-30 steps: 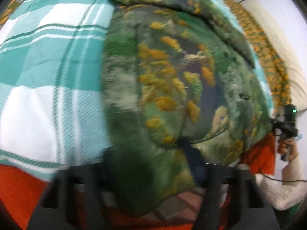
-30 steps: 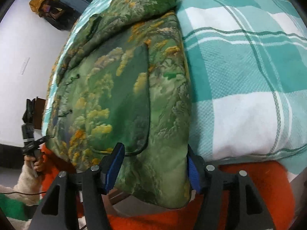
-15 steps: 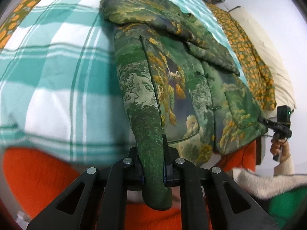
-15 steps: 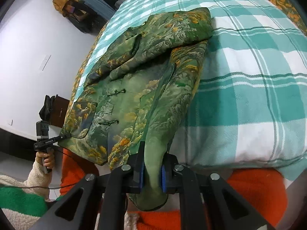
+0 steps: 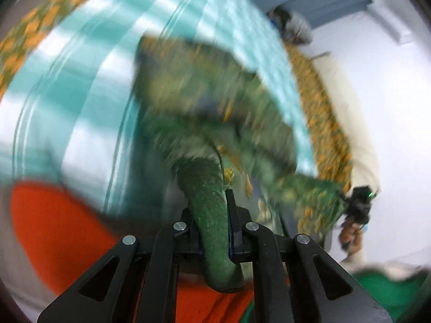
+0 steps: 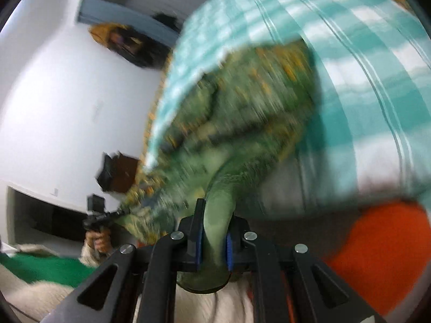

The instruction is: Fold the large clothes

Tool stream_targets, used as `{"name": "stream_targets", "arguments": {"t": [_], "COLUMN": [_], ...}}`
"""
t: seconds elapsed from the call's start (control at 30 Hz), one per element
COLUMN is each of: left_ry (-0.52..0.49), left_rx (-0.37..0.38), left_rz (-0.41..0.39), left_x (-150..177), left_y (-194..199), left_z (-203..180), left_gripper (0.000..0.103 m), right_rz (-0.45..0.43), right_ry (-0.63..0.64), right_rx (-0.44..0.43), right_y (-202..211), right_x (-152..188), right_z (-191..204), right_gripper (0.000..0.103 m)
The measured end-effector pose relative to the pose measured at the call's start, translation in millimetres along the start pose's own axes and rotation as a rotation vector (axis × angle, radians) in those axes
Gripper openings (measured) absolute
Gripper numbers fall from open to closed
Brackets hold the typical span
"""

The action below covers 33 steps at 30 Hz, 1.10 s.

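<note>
Left claw clamped on green jacket hem; right claw pinches its other corner.

A teal and white checked bedspread covers the bed and fills the upper left of the left wrist view. An orange blanket lies at lower left, a flowered cloth at right. White wall.
</note>
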<state>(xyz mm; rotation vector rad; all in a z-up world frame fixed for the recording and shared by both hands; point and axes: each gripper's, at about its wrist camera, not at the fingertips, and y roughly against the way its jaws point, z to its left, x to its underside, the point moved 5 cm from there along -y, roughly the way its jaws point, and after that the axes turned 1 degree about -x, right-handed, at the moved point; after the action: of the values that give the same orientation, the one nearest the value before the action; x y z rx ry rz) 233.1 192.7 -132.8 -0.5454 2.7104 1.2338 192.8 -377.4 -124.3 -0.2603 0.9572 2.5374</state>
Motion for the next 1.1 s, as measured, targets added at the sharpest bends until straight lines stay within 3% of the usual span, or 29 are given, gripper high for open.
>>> {"name": "stream_targets", "arguments": {"t": [0.2, 0.37, 0.5, 0.57, 0.63, 0.7, 0.73, 0.77, 0.8, 0.87, 0.93, 1.03, 1.1], "left_ry": [0.015, 0.097, 0.137, 0.147, 0.146, 0.129, 0.112, 0.087, 0.063, 0.009, -0.041, -0.121, -0.148], "left_rx": [0.003, -0.047, -0.127, -0.124, -0.066, -0.038, -0.029, -0.039, -0.055, -0.068, -0.061, -0.076, -0.13], "left_rz": [-0.117, -0.146, -0.137, -0.137, -0.136, -0.144, -0.155, -0.18, -0.204, -0.232, -0.208, -0.077, -0.014], "left_x": [-113, -175, -185, -186, -187, -188, -189, -189, -190, -189, -185, -171, -166], "left_y": [-49, -114, -153, -160, -157, -148, -140, -130, -121, -105, -99, -116, -138], "left_z": [-5, 18, 34, 37, 34, 29, 26, 24, 21, 19, 20, 23, 25], "left_gripper": [0.01, 0.013, 0.023, 0.049, 0.059, 0.065, 0.074, 0.085, 0.089, 0.093, 0.094, 0.095, 0.095], "right_rz": [-0.149, -0.181, -0.188, -0.213, -0.226, -0.231, -0.239, -0.25, -0.262, -0.299, -0.3, -0.214, -0.148], "right_ry": [0.015, -0.091, -0.219, -0.275, -0.327, -0.355, -0.359, -0.36, -0.354, -0.317, -0.246, -0.058, 0.032], "right_rx": [-0.002, 0.078, 0.15, 0.14, 0.099, 0.041, 0.023, 0.014, 0.012, 0.018, 0.058, 0.219, 0.302], "right_y": [-46, -111, -156, -162, -163, -159, -153, -147, -142, -125, -115, -119, -132], "right_x": [-104, -168, -182, -179, -179, -184, -182, -185, -187, -196, -200, -196, -193], "right_z": [-16, -77, -125, -135, -139, -138, -133, -131, -128, -119, -108, -92, -87], "right_gripper": [0.012, 0.012, 0.014, 0.015, 0.021, 0.044, 0.05, 0.061, 0.075, 0.082, 0.082, 0.082, 0.082]}}
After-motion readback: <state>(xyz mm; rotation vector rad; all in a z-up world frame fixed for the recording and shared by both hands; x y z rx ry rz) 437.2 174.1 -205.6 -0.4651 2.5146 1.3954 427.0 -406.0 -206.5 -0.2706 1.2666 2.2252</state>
